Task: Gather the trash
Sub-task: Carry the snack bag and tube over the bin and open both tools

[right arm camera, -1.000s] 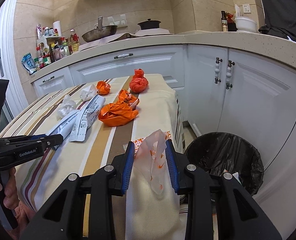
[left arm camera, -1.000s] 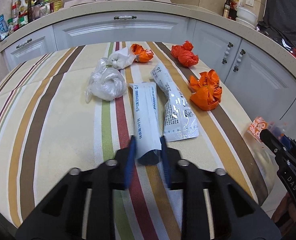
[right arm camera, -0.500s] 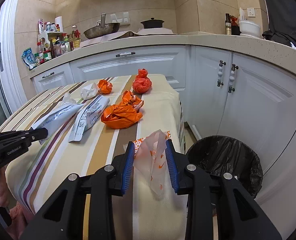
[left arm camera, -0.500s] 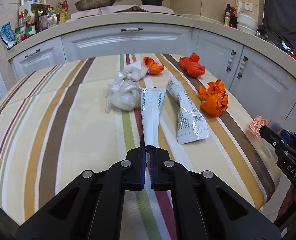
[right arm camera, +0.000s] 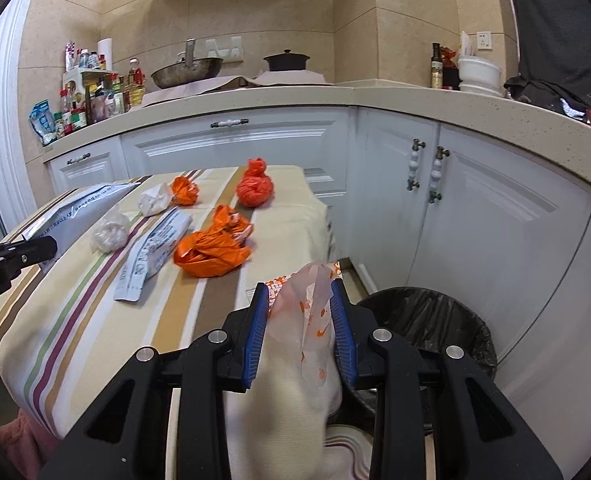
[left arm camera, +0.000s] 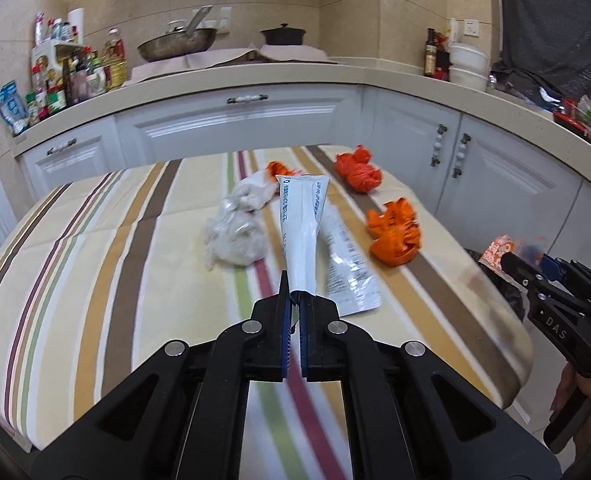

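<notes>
My left gripper is shut on the near end of a long white wrapper, which hangs lifted above the striped table; the same wrapper shows at the left of the right wrist view. My right gripper is shut on a thin pale plastic bag with orange print, held past the table's right edge near the black-lined trash bin. On the table lie a second white wrapper, two clear crumpled bags, and orange crumpled bags.
White cabinets and a counter with bottles, a pan and a pot run behind and to the right. The bin stands on the floor between table and cabinets. A hand holds the right gripper's handle at the left wrist view's right edge.
My left gripper closed on the wrapper's near end and lifted it off the table. The right gripper kept the printed bag nearly still.
</notes>
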The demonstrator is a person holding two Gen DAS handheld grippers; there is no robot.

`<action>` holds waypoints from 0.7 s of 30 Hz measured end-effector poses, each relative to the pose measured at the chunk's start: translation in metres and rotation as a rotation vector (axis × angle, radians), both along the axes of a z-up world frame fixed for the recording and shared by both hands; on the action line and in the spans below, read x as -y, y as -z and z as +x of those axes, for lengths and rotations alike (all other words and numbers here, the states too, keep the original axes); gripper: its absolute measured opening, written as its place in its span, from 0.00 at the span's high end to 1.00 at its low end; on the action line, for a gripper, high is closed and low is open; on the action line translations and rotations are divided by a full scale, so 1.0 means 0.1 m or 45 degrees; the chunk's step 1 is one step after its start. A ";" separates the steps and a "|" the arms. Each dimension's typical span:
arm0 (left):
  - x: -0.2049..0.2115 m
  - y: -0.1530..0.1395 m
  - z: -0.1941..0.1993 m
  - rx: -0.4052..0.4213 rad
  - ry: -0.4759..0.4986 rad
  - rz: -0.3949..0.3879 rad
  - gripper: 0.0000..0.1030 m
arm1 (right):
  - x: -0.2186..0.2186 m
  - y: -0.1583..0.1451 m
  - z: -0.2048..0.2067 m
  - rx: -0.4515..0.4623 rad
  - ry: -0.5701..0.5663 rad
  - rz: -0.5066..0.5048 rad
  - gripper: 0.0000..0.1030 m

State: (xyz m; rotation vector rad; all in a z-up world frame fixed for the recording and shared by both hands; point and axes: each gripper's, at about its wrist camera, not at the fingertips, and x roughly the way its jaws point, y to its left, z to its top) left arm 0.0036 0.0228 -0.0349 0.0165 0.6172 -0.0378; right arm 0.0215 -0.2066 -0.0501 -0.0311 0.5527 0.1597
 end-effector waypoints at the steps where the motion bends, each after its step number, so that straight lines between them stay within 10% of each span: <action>1: 0.05 -0.02 0.01 0.006 0.018 -0.001 0.97 | 0.05 -0.02 0.00 0.008 0.020 -0.005 0.68; 21: 1.63 0.10 0.50 -0.020 0.478 0.053 0.97 | 1.15 -0.02 0.19 0.060 0.359 -0.048 0.69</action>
